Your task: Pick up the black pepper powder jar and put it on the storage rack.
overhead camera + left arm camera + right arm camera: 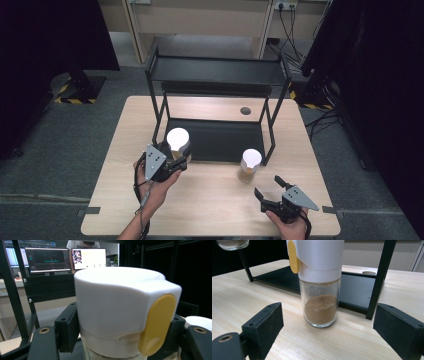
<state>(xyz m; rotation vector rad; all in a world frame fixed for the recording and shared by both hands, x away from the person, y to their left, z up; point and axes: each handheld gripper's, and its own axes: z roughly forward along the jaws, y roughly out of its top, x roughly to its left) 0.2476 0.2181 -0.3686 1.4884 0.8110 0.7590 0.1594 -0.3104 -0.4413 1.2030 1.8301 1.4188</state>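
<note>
- High view: on the wooden surface (210,200) stands a black two-tier rack (215,75). The left gripper (176,167) sits at the rack's front left corner, its fingers closed around a white-capped jar (178,139). A second white-capped jar (250,164) stands upright on the surface just in front of the rack's right front leg. The right gripper (270,187) is near the front edge, apart from that jar, its fingers spread wide and holding nothing.
- Left gripper view: the held jar's white cap (120,305) with a yellow tab (156,322) sits between the black fingers (67,327), which press it from both sides. Monitors (47,258) glow behind the rack's posts.
- Right gripper view: the second jar (320,285) stands on the surface, glass body part-filled with brown powder (320,308), yellow tab on its white cap. The fingers (264,325) stand wide apart on either side, short of it. The rack's bottom tray (352,288) lies just behind.
</note>
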